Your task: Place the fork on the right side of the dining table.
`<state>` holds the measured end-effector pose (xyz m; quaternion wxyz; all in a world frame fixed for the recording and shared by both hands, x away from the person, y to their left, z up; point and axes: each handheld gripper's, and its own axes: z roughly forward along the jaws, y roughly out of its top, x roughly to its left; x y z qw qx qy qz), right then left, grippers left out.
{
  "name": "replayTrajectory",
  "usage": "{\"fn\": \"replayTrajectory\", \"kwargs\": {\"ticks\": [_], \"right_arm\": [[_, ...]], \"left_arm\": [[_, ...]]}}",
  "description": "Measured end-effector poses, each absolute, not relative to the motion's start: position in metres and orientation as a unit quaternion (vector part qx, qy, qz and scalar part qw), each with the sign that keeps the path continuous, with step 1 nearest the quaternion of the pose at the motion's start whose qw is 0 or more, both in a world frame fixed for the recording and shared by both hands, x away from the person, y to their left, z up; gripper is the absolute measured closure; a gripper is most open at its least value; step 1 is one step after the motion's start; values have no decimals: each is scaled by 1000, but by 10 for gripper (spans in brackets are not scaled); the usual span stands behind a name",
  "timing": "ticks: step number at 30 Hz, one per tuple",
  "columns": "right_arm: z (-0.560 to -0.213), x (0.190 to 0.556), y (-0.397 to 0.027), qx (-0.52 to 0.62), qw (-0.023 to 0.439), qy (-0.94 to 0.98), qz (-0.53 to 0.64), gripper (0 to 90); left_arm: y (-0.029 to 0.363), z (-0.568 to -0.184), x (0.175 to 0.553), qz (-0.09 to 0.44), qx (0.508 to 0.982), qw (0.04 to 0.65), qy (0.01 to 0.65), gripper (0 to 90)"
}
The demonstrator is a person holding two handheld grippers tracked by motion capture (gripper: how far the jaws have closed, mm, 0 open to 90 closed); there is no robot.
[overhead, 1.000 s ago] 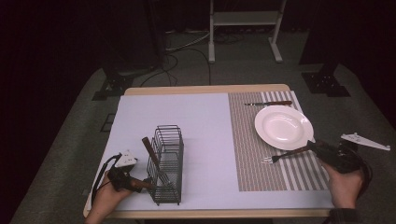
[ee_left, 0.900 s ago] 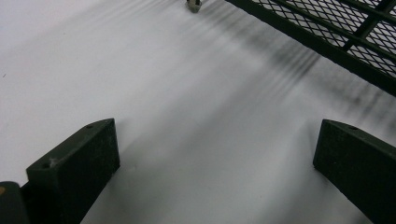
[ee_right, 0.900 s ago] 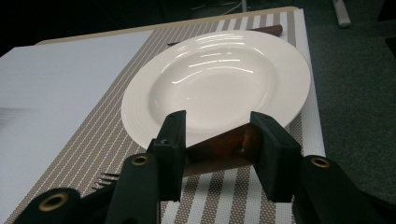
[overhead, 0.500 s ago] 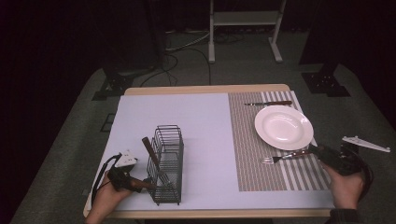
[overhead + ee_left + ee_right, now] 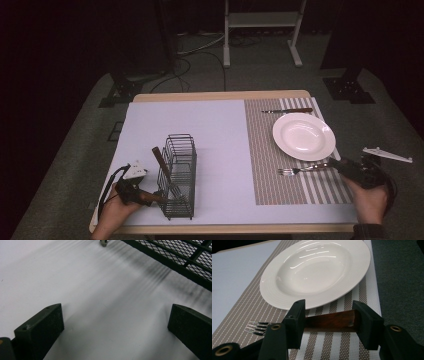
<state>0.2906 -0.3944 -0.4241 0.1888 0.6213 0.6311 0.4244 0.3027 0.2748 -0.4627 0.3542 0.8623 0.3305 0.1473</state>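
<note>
A fork [image 5: 300,170] with a wooden handle [image 5: 329,320] lies on the striped placemat [image 5: 270,150] in front of the white plate [image 5: 303,136]. My right gripper [image 5: 340,165] is at the handle's end, near the mat's right edge. Its jaws have just been opening. The handle lies in the gap between them [image 5: 328,303], and the pads do not press on it. My left gripper [image 5: 152,197] rests open at the front left, its jaws [image 5: 116,308] wide apart over bare white table beside the wire cutlery basket [image 5: 179,175].
A wooden-handled utensil [image 5: 161,162] stands tilted in the basket. A knife [image 5: 287,110] lies on the mat behind the plate. The plate's rim [image 5: 312,270] is close ahead of the right jaws. The table's front edge [image 5: 225,229] runs just below both hands.
The right gripper has drawn back a little toward the right edge and its jaws have spread. The fork now lies flat on the mat. The left hand has not moved.
</note>
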Motion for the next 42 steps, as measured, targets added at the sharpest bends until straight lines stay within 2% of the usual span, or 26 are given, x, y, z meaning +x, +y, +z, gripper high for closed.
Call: {"fn": "replayTrajectory", "kwargs": {"ticks": [18,42], "right_arm": [[-438,298,-392,635,176,650,379,346],[-445,303,-386,629,187,673,341,328]], "left_arm": [[275,-463,303,147,862,354,331,0],[275,-463,303,147,862,354,330,0]]}}
